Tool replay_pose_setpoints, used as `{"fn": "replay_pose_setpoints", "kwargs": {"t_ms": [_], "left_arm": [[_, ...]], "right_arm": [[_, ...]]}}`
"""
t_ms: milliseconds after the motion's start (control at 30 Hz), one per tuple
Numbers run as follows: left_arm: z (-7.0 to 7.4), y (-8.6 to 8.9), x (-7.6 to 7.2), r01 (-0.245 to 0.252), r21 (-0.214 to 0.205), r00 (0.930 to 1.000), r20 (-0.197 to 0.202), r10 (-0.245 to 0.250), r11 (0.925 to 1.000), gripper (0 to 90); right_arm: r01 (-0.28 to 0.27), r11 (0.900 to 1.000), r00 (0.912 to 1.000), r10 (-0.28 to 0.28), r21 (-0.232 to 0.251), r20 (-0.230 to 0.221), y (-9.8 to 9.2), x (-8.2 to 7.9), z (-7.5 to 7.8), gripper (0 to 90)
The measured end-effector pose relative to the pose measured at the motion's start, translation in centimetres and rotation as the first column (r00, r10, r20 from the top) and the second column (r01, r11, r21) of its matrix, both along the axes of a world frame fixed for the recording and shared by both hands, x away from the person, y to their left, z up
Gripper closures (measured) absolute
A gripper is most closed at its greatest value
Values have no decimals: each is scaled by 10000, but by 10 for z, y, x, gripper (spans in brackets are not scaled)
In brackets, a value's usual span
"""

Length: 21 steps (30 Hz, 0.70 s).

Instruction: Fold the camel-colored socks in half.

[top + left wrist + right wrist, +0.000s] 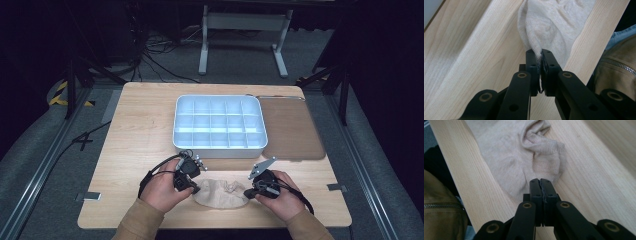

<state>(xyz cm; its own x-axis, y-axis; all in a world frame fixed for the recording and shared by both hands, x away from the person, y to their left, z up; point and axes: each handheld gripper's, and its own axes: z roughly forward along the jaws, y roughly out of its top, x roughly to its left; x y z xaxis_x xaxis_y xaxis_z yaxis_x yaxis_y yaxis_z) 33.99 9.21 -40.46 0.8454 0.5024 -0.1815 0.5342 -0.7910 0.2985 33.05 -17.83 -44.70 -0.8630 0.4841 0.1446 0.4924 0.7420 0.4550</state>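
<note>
Fingers, left: the left gripper (541, 53) is pinched fully together on one edge of the beige sock (549, 27); a fold of knit is squeezed between the pads.
Fingers, right: the right gripper (540, 182) is likewise clamped tight, its tips at the sock's opposite edge, with what looks like a thin sliver of fabric caught in the seam between them.
Sock position: it lies crumpled on the wooden surface (140, 130) close to the near edge, between the two hands, and part of it is bunched into a ridge toward the middle.
Nearby: a white compartment tray (219, 147) sits farther back on the surface, well apart from the sock, and a brown mat (292, 130) lies beside it.
Step in hand: both ends appear secured, so this reads as the start of a stretch or fold.
Next move calls for: probably drawing the two hands apart evenly to flatten the bunched middle, keeping both pinches firm so the thin fabric does not slip free.
</note>
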Motion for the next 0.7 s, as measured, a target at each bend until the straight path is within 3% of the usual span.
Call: {"fn": "replay_pose_setpoints", "kwargs": {"t_ms": [133, 333, 700], "left_arm": [[3, -1, -1, -45, -125, 10000, 4, 45, 9999, 857], [7, -10, -2, 121, -574, 9993, 362, -100, 9983, 856], [13, -32, -4, 649, -956, 9955, 752, -578, 9933, 856]], "right_arm": [[1, 9998, 10000, -1, -195, 43, 2, 0, -3, 898], [-51, 9991, 10000, 54, -423, 72, 2, -2, -4, 900], [7, 10000, 10000, -7, -67, 7, -3, -2, -6, 900]]}}
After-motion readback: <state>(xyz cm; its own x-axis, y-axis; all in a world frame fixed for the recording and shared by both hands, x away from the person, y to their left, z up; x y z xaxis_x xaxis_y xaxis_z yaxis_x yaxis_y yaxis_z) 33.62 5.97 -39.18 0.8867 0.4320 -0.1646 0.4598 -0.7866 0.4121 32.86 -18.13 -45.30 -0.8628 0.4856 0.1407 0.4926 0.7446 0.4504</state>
